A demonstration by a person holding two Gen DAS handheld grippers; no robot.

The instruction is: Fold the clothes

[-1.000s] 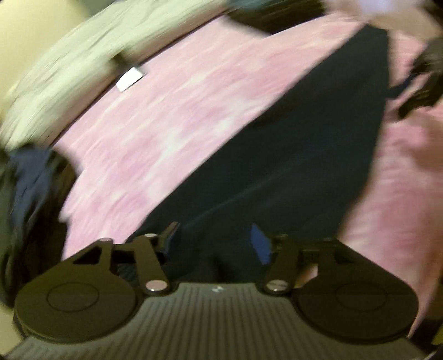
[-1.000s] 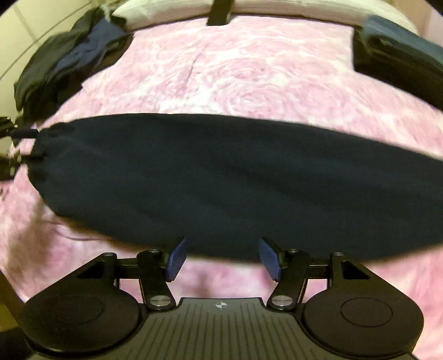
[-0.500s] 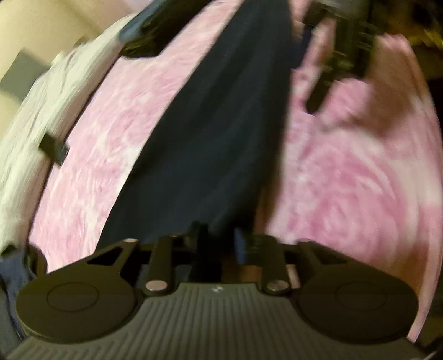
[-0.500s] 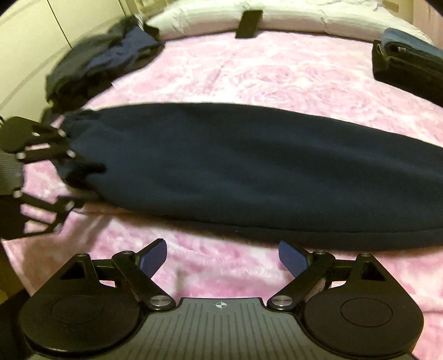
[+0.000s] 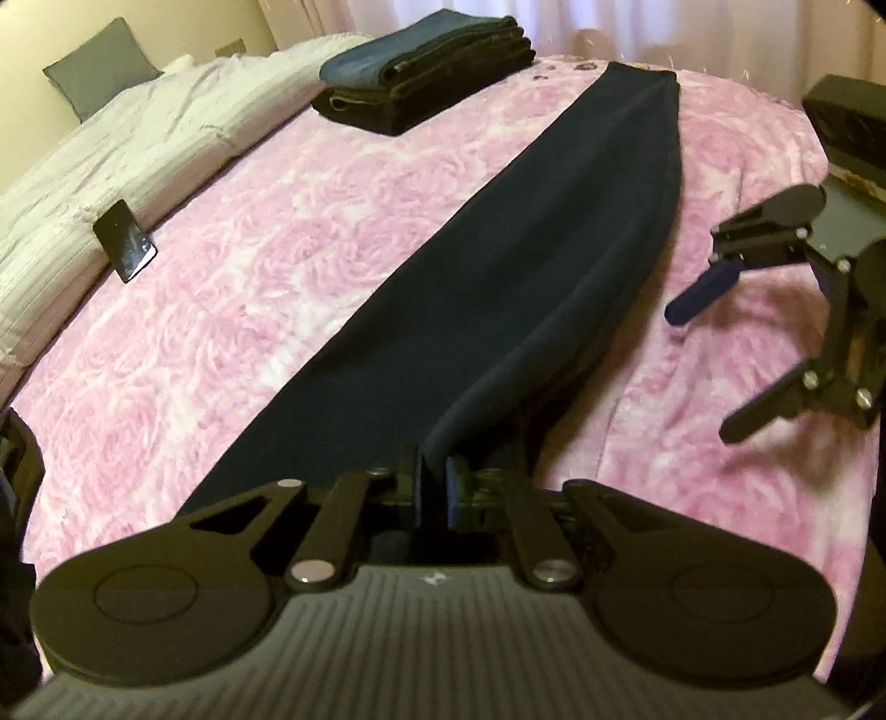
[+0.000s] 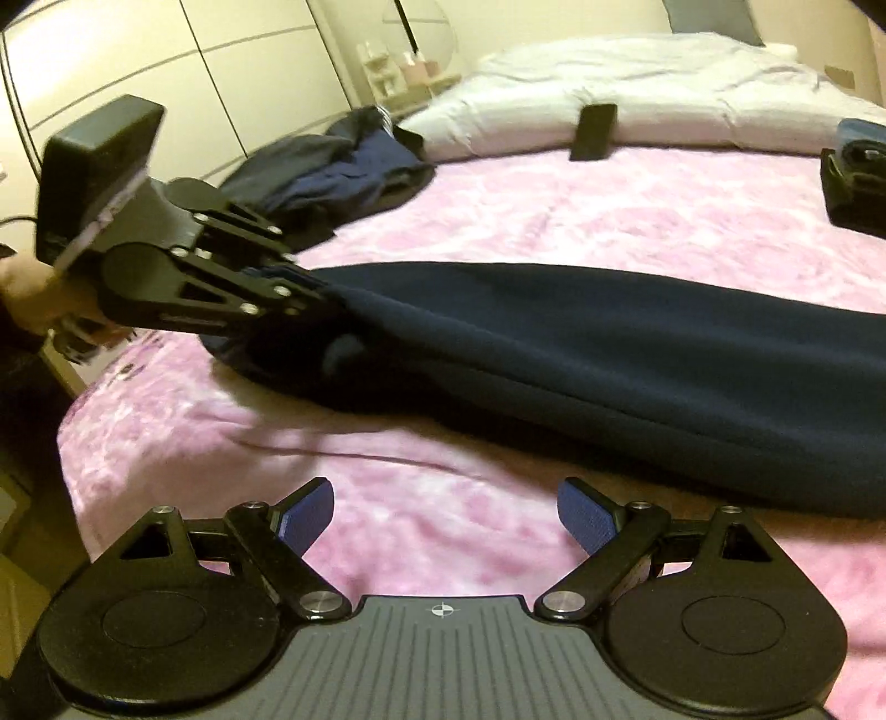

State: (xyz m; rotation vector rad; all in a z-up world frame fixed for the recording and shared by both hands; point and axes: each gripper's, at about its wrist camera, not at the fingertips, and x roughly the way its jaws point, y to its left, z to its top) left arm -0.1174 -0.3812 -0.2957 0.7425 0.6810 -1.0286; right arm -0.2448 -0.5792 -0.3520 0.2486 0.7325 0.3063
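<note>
Left gripper (image 5: 434,490): jaws clamped on the near end of the long dark navy fleece garment (image 5: 526,260), fabric pinched up into a ridge between the blue pads. In the right wrist view the same left gripper (image 6: 326,299) enters from the left with that end bunched at its tip and raised slightly off the bed.

Right gripper (image 6: 446,512): jaws wide apart, nothing between them, over bare blanket just beside the garment's long edge, not touching it. In the left wrist view the right gripper (image 5: 714,360) sits to the right of the garment, also spread wide, one blue pad visible.

Garment lies as one long narrow strip, folded lengthwise, across the pink rose-pattern plush blanket (image 5: 266,266) that covers the bed. Its far end reaches toward the far edge of the bed near the white curtains (image 5: 637,22). Rest of it lies flat on the blanket.

Other items on the bed:
- stack of folded dark clothes with a blue piece on top (image 5: 421,72), near the far edge, apart from the garment
- loose pile of dark and navy unfolded clothes (image 6: 338,166) toward the left corner in the right wrist view
- black phone (image 5: 124,247) where the blanket meets the white crumpled duvet (image 5: 138,138)
- grey pillow (image 5: 99,66) at the wall behind the duvet

Cream wardrobe doors (image 6: 166,66) in the background beyond the pile.
</note>
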